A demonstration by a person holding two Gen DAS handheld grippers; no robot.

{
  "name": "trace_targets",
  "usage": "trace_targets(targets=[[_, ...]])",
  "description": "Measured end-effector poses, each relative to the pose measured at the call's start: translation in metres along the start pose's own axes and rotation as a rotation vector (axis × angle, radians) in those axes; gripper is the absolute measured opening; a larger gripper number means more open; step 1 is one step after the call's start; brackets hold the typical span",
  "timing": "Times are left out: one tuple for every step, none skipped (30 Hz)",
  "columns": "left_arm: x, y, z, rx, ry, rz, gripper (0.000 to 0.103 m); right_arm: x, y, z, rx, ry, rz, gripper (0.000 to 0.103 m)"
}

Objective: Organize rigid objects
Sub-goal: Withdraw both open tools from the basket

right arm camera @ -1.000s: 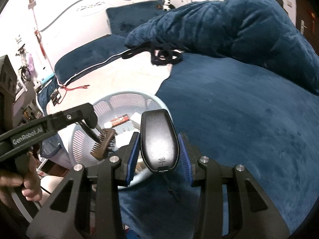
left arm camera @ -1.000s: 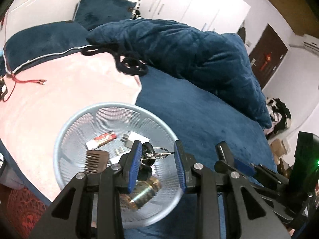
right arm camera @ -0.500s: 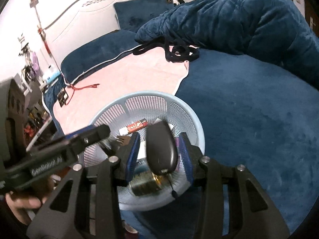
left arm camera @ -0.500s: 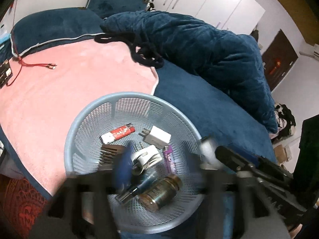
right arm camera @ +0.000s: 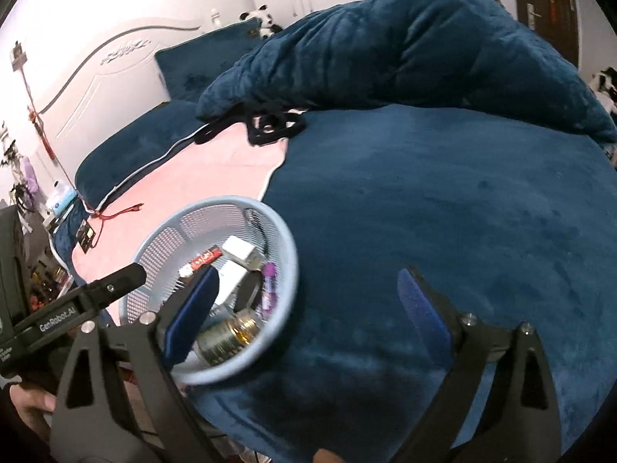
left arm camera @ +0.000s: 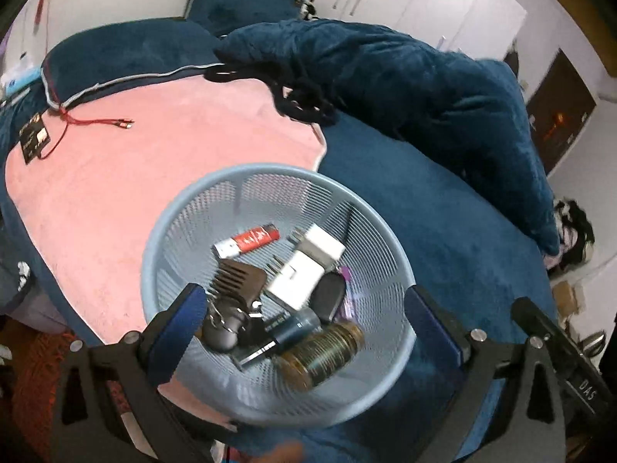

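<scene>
I am holding the left gripper (left arm camera: 300, 316) over the pale blue mesh basket (left arm camera: 185, 216), and its jaws are opening wide, the blue pads (left arm camera: 177, 332) standing at either side of the basket's near half with nothing pinched between them. Below them, inside the basket, I am seeing a brown comb (left arm camera: 239, 277), a red and white lighter (left arm camera: 250, 240), two white charger plugs (left arm camera: 308, 266), a black mouse (left arm camera: 327, 295), a purple stick (left arm camera: 347, 289), a bunch of keys with a black fob (left arm camera: 227, 324), a dark cylinder (left arm camera: 293, 326) and a brass-coloured tin (left arm camera: 327, 351) lying on its side, all heaped together toward the near wall. The basket is sitting on the bed where the pink blanket (left arm camera: 154, 162) is meeting the dark blue cover (left arm camera: 443, 231). I am holding the right gripper (right arm camera: 308, 308) just to the right of the basket, its jaws also opening and nothing between them, the left pad (right arm camera: 193, 308) hanging over the basket's rim and the right pad above bare blue cover. A red cable (left arm camera: 96, 123) is lying well apart on the pink blanket, and a rumpled blue duvet (left arm camera: 405, 77) is lying heaped behind
</scene>
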State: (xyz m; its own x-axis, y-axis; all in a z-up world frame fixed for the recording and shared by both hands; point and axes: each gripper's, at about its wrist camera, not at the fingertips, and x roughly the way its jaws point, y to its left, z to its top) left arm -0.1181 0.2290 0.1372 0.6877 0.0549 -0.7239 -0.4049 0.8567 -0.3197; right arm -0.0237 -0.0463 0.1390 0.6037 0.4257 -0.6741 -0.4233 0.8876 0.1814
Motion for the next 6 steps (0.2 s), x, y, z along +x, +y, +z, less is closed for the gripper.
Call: trace_targets(targets=[[-0.002, -0.007, -0.003, 0.020, -0.002, -0.006, 0.103, -0.006, -0.005, -0.004, 0.007, -0.005, -0.009, 0.095], [-0.005, -0.013, -0.007, 0.041, -0.005, -0.017, 0.103, -0.008, -0.008, -0.006, 0.010, -0.007, -0.015, 0.095], [-0.009, -0.021, -0.010, 0.063, -0.010, -0.031, 0.103, -0.013, -0.014, -0.011, 0.016, -0.008, -0.023, 0.095], [-0.011, -0.030, -0.014, 0.088, -0.010, -0.051, 0.103, -0.017, -0.018, -0.013, 0.020, -0.008, -0.029, 0.095], [-0.012, -0.037, -0.017, 0.109, -0.008, -0.069, 0.103, -0.021, -0.023, -0.018, 0.024, -0.011, -0.039, 0.095], [-0.014, -0.047, -0.021, 0.137, -0.004, -0.096, 0.103, -0.028, -0.032, -0.023, 0.031, -0.018, -0.055, 0.095]])
